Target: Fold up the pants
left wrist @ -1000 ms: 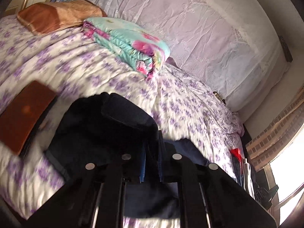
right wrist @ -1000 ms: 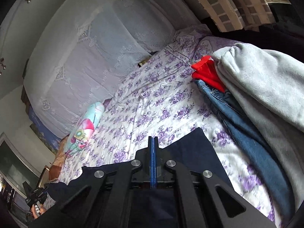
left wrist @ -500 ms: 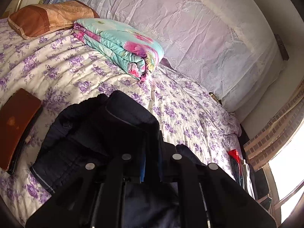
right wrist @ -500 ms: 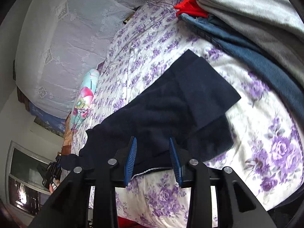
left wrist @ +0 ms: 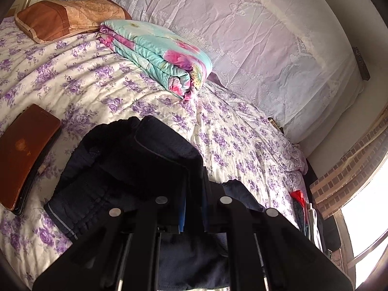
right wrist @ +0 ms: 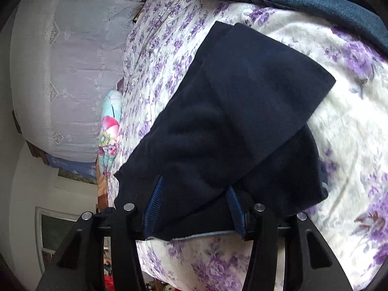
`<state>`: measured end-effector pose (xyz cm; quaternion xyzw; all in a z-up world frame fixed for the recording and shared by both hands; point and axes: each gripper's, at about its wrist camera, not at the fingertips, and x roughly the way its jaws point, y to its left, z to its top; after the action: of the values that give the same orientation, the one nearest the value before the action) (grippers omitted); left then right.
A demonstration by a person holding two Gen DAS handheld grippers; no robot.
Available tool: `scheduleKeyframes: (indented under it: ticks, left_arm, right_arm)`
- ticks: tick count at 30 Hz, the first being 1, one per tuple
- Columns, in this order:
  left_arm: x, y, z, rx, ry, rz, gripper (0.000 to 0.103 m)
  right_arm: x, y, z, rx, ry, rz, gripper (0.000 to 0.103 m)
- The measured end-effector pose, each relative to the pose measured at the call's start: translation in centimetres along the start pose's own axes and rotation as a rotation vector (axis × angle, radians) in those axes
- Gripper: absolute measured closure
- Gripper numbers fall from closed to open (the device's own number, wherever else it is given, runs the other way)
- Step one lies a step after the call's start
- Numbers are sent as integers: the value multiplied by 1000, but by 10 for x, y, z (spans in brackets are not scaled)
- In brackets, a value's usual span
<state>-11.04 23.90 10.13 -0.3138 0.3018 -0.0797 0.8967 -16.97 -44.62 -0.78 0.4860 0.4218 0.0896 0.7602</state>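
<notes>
Right wrist view: my right gripper (right wrist: 194, 208) had just been opening, pants (right wrist: 232, 121) between its spread pads, unpinched | pants lay on floral bedspread (right wrist: 351, 126), long axis toward folded quilt (left wrist: 155, 55) | my left gripper (left wrist: 194, 208) clamped waistband fold

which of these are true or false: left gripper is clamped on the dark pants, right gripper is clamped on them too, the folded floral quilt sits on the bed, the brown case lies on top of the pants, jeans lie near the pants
1. The left gripper is clamped on the dark pants. True: its jaws are shut with cloth pinched between them.
2. The right gripper is clamped on them too. False: its jaws have just been opening; the pants lie between the pads, which do not press on them.
3. The folded floral quilt sits on the bed. True.
4. The brown case lies on top of the pants. False: it lies on the bed beside them.
5. Jeans lie near the pants. True, on the bed beyond the pants.
</notes>
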Motion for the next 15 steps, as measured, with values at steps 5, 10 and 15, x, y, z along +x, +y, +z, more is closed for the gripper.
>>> scheduleKeyframes:
  ticks: [5,10,15]
  left_arm:
    - [5,-3,18,-28,-7,-11,94]
    - [29,-19,52,-16,-45,19,93]
    - [83,-26,112,-50,-125,99,93]
  right_arm:
    - [-14,41,5,-213,-132,-19,99]
    - [-12,99,49,-344,-195,10,99]
    - [56,151,152,-350,-220,-24,99]
